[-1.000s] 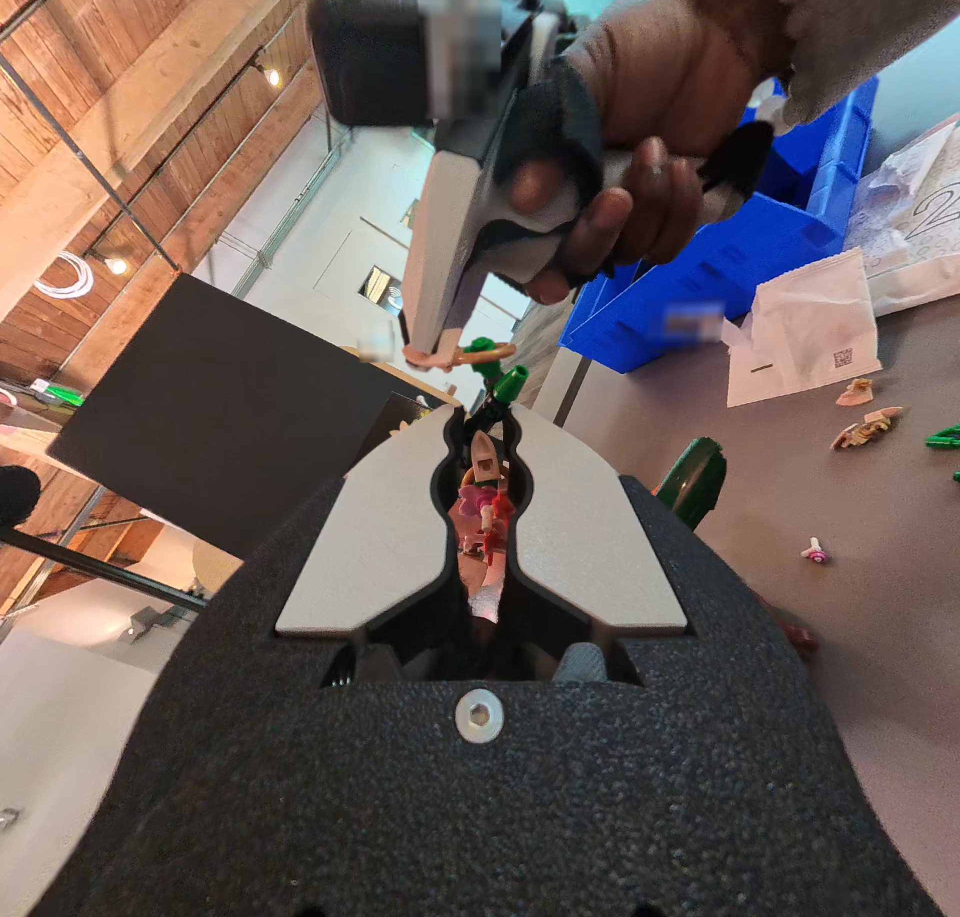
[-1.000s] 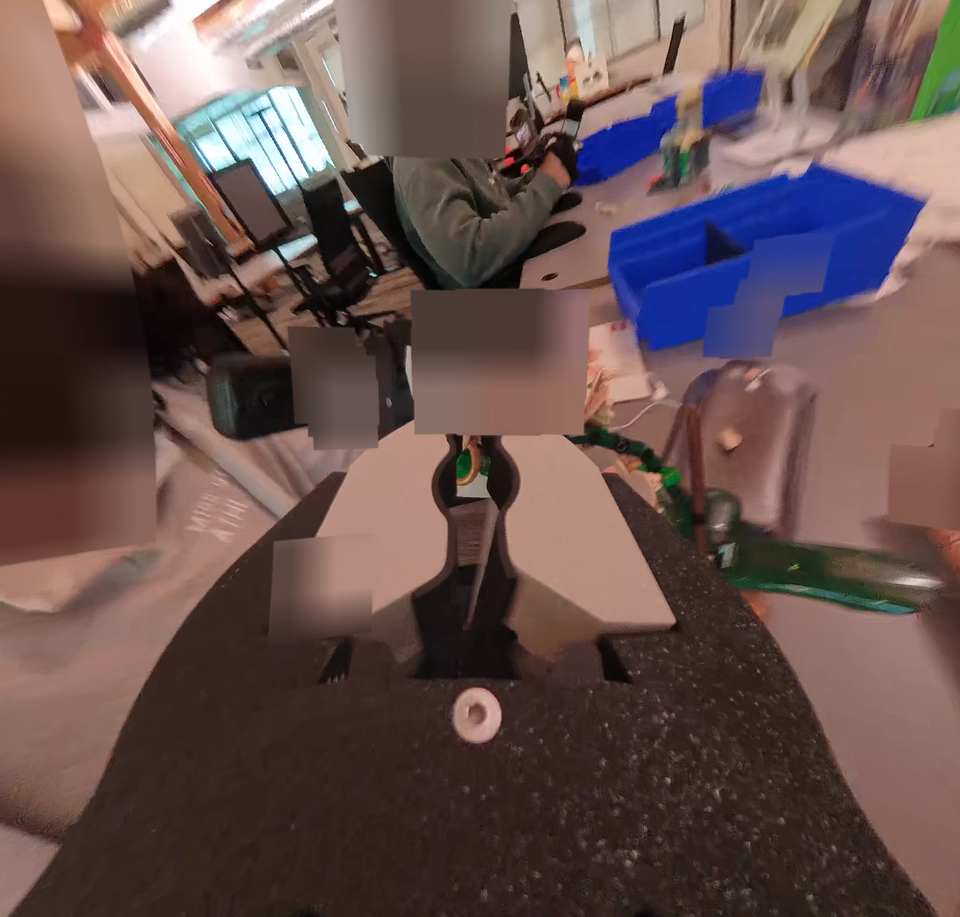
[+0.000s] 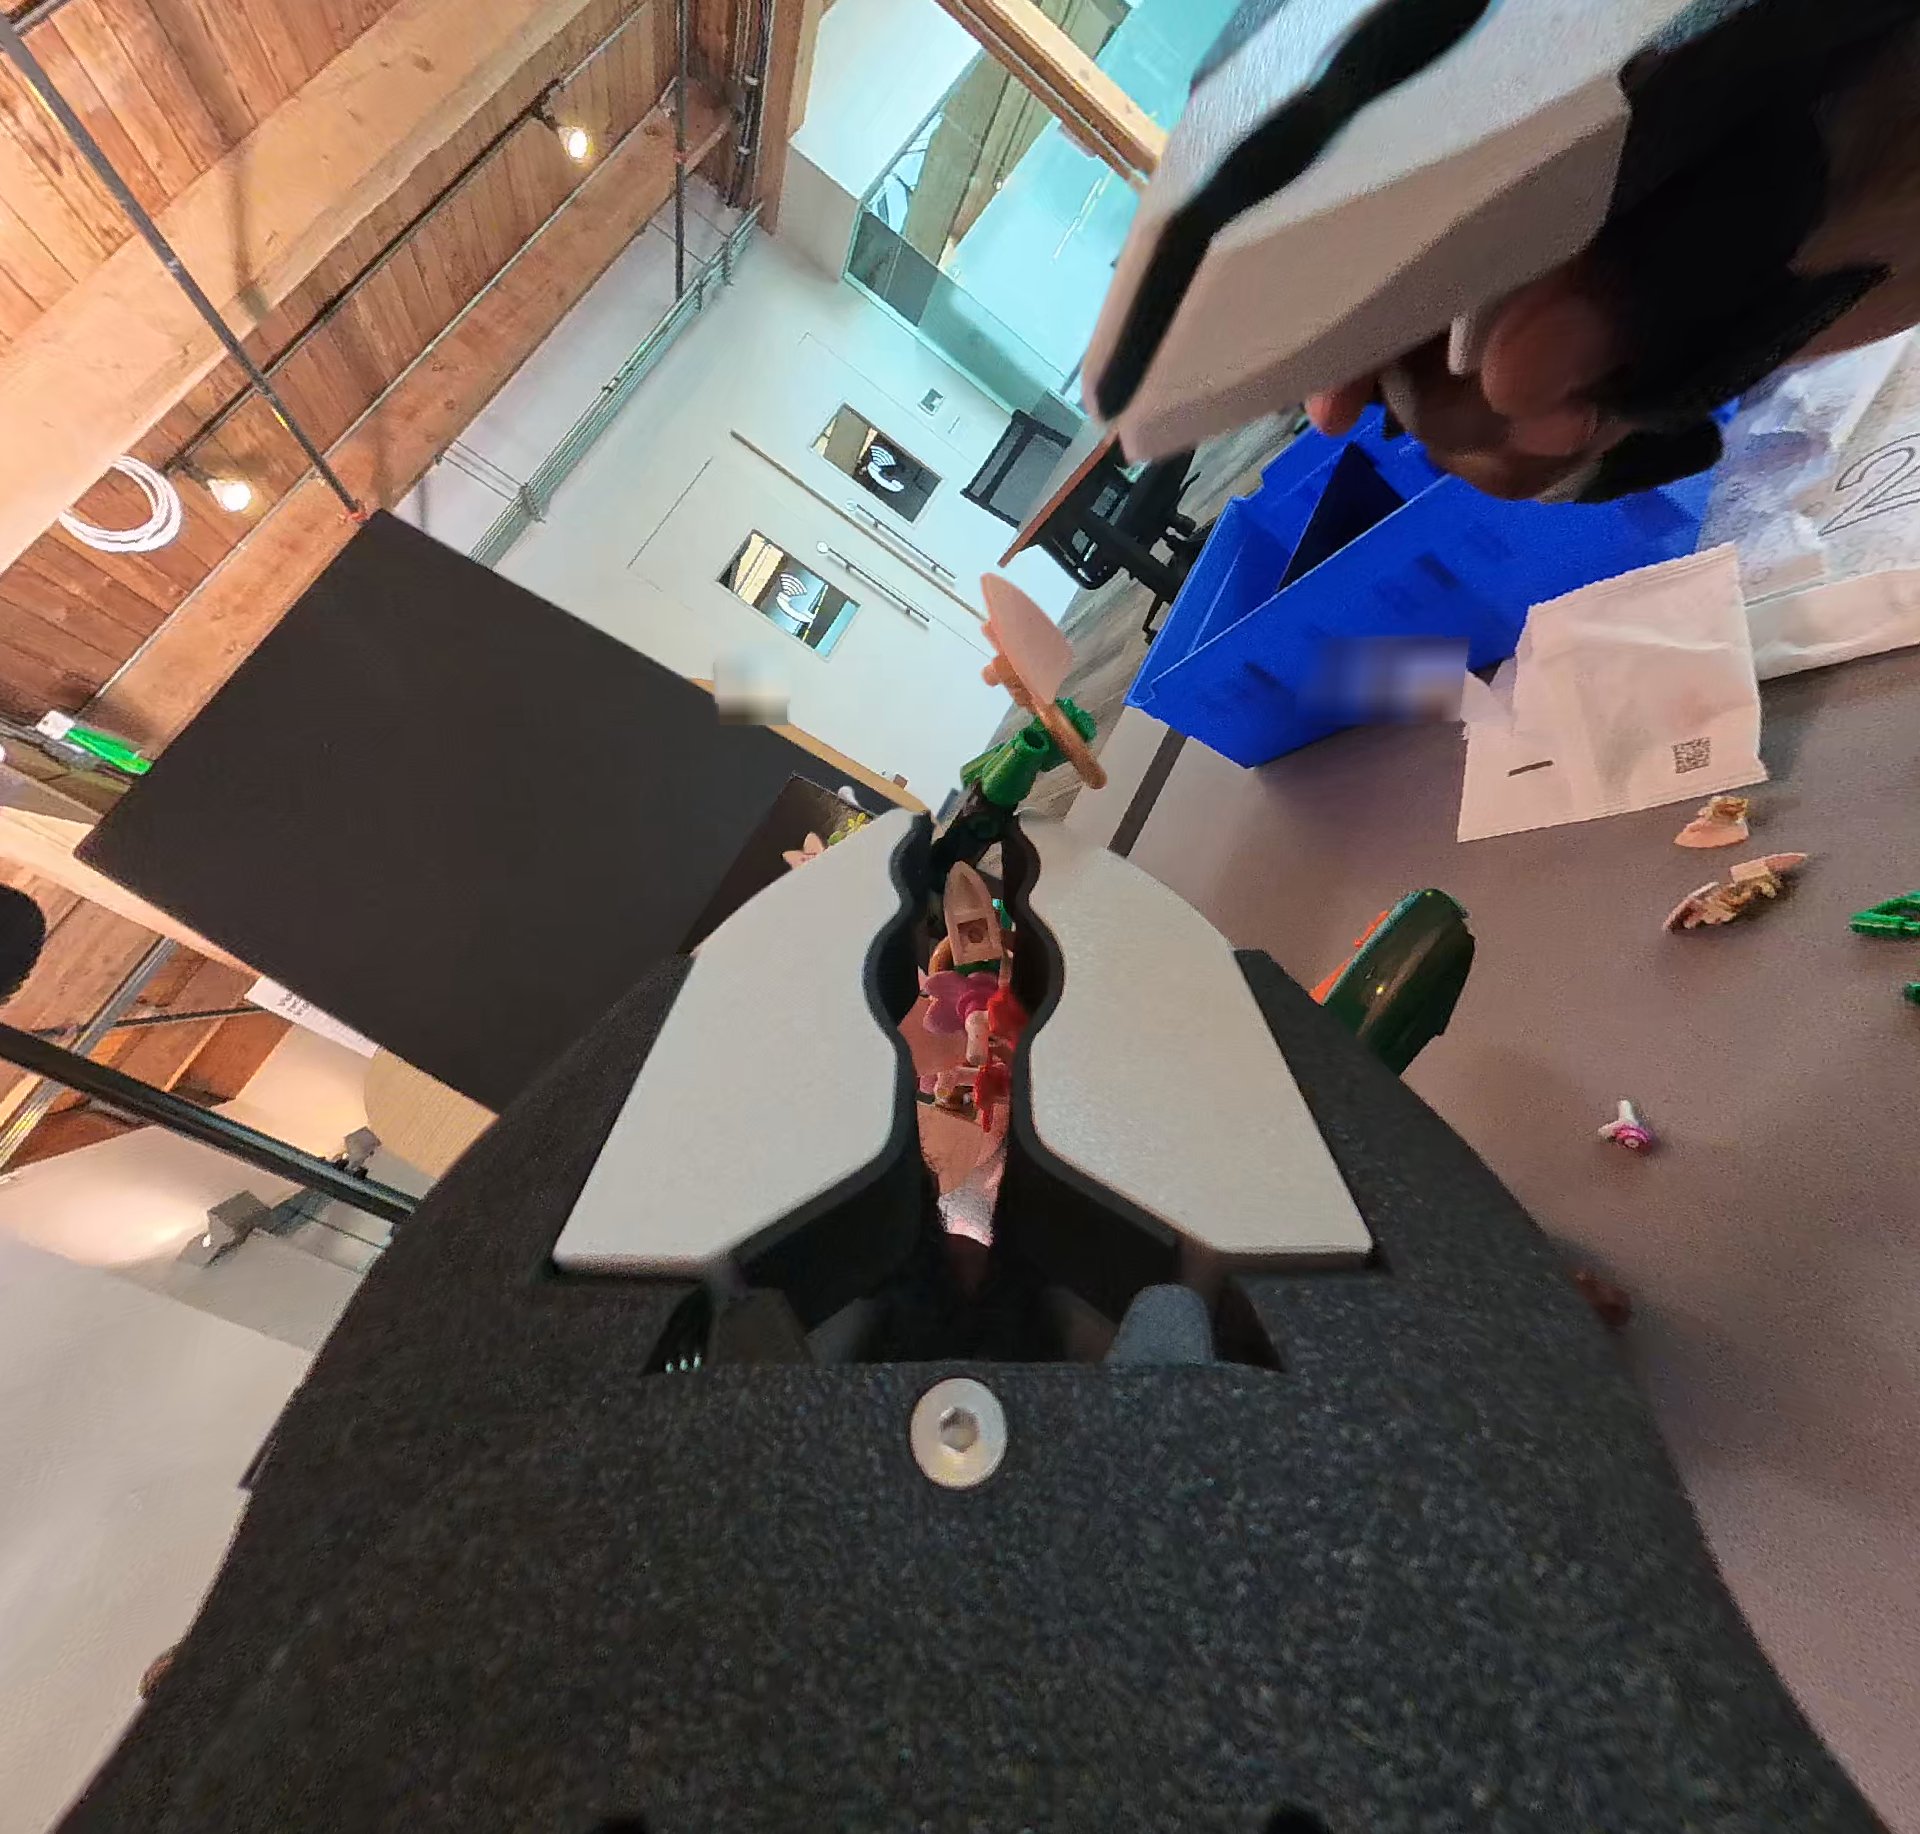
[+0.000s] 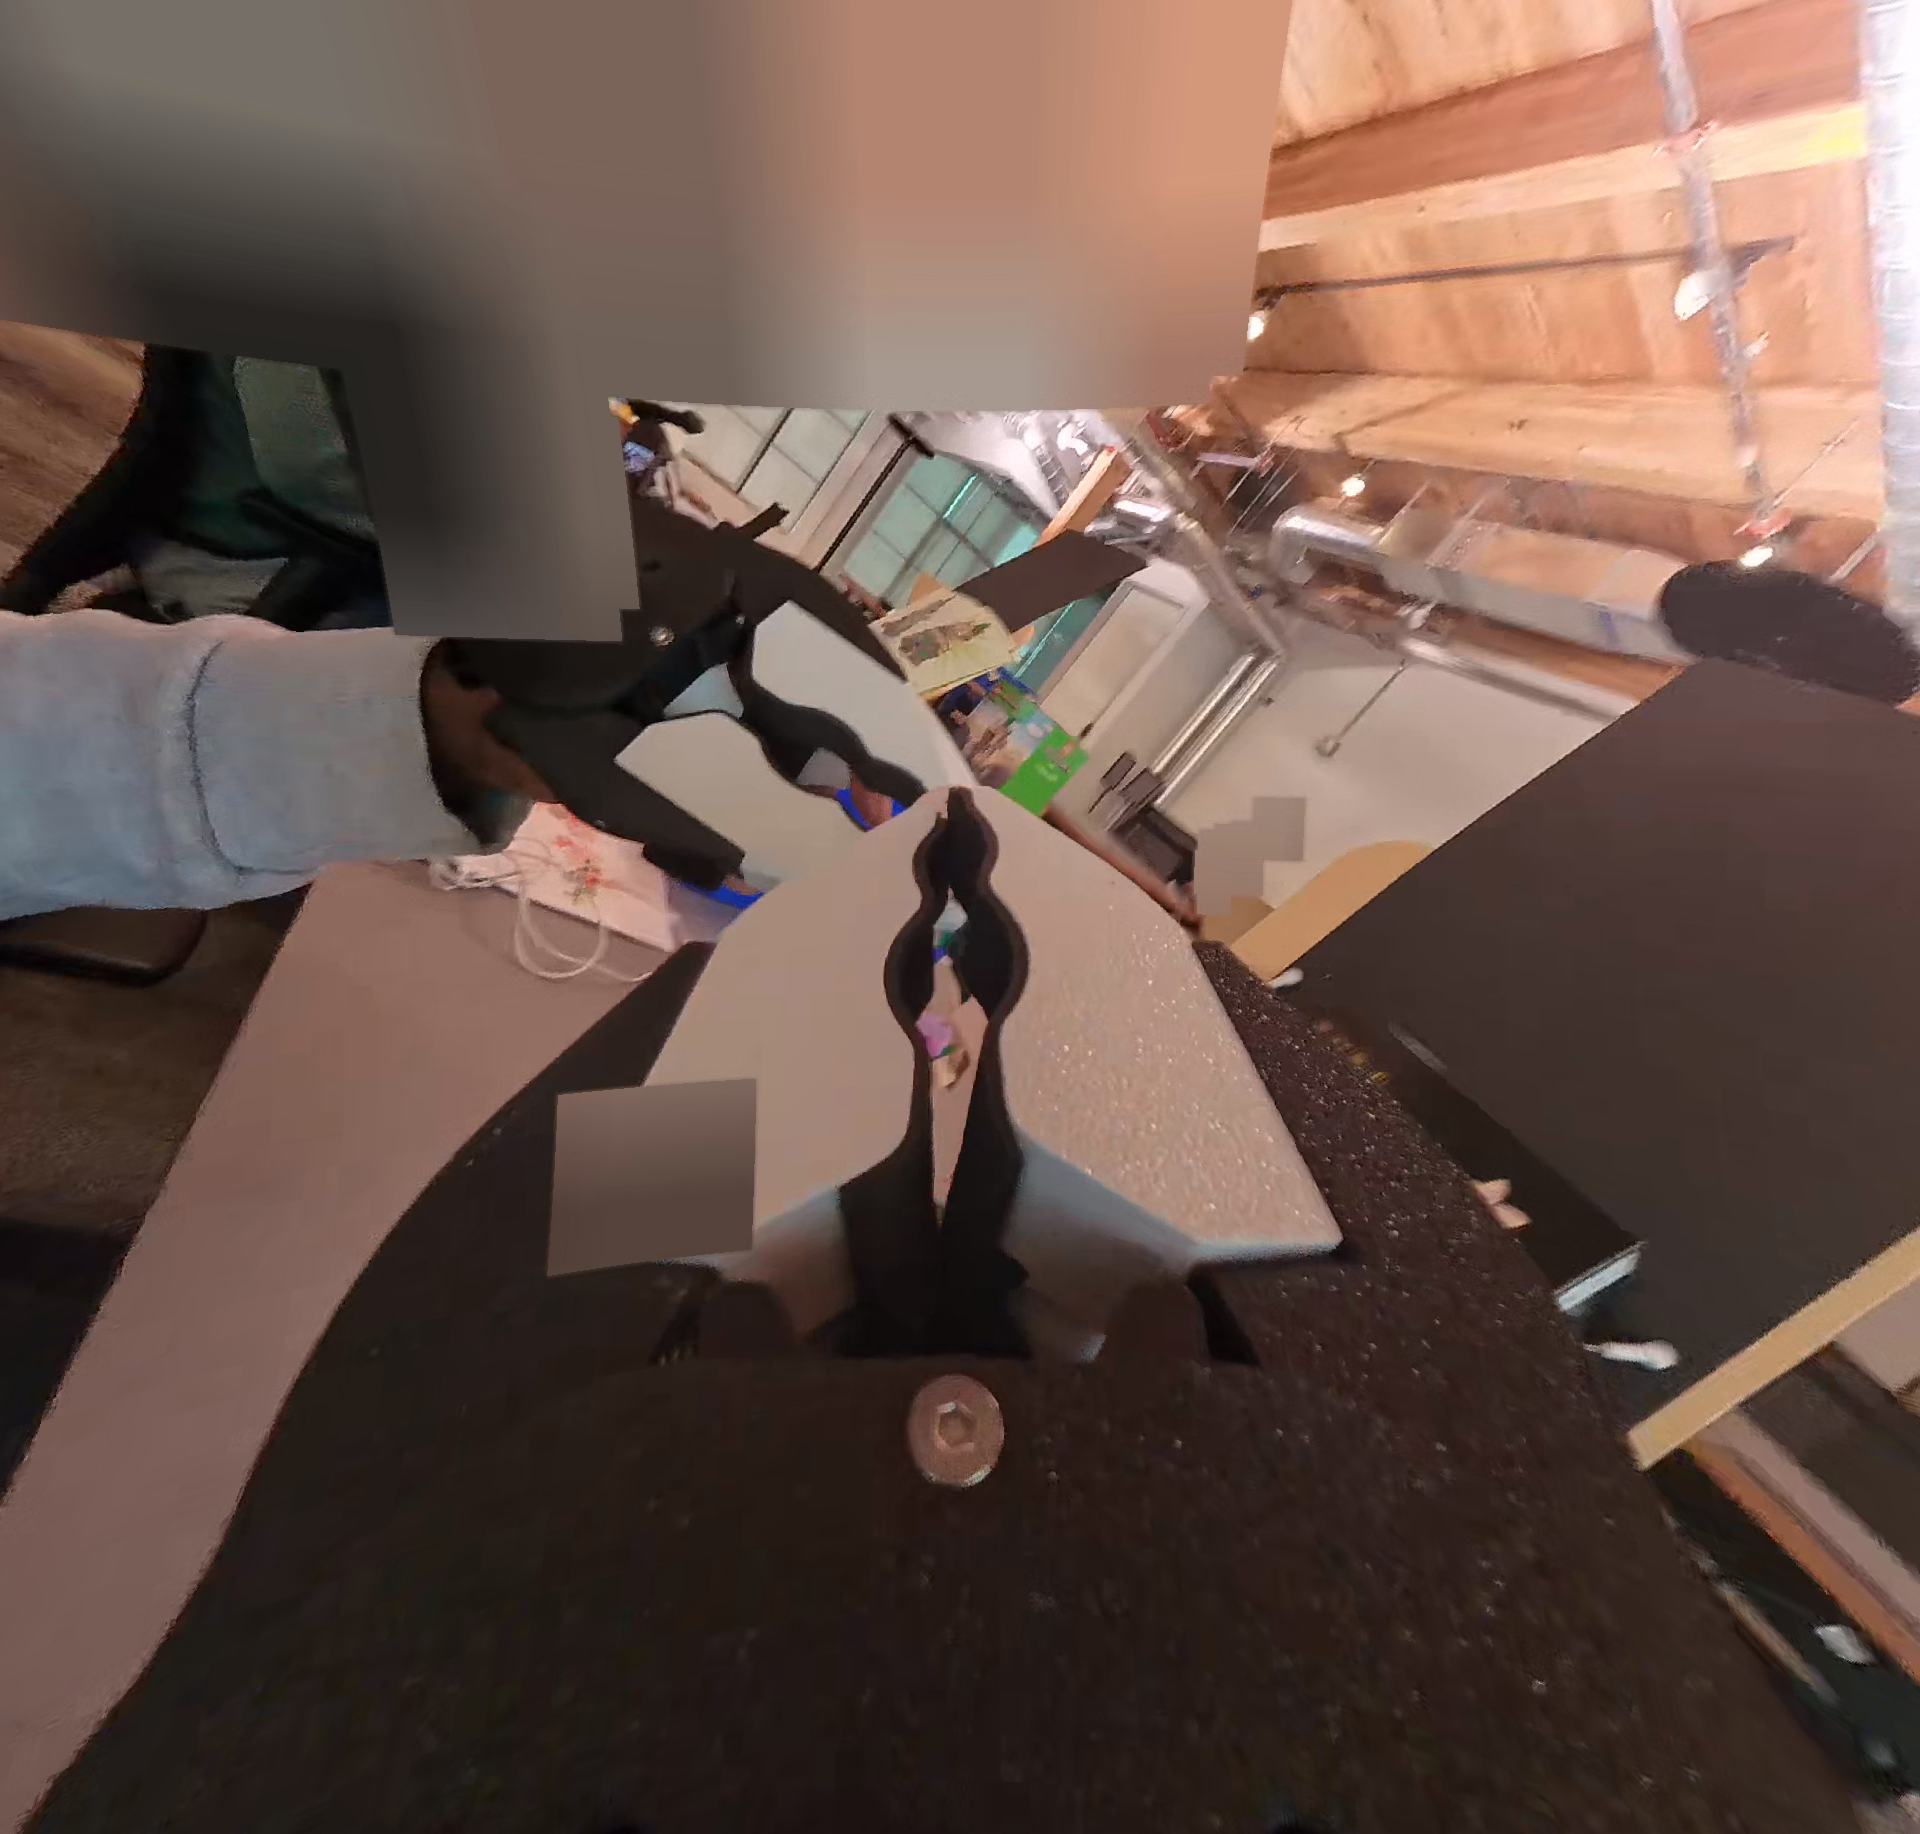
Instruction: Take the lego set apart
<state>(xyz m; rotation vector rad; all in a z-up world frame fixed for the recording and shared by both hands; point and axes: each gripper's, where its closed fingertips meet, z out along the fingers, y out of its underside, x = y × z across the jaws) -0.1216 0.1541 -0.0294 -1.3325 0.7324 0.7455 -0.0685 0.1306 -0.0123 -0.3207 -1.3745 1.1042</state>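
My left gripper [image 3: 971, 834] is shut on the lego set [image 3: 971, 1015], a small flower build of pink, red and green parts held between the fingers. Its green tip [image 3: 1013, 761] sticks out past the fingertips and carries a tan ring [image 3: 1075, 745] and a pink petal [image 3: 1023, 641]. My right gripper [image 3: 1117, 413] is shut with nothing seen in it, up and to the right, apart from the petal. In the right wrist view the right gripper [image 4: 954, 813] has its tips together, with the left gripper [image 4: 883, 771] just behind.
A blue bin [image 3: 1403, 621] and a white paper bag [image 3: 1610, 704] sit at the back of the grey table [image 3: 1662, 1369]. Loose lego pieces [image 3: 1735, 885], a dark green part [image 3: 1403, 974] and a small pink-white piece [image 3: 1626, 1138] lie on it. A black board [image 3: 416, 797] stands at left.
The right gripper was at the tan ring on the set's tip. It has drawn away up and to the right. The petal and ring remain on the set. The left gripper still holds the set.
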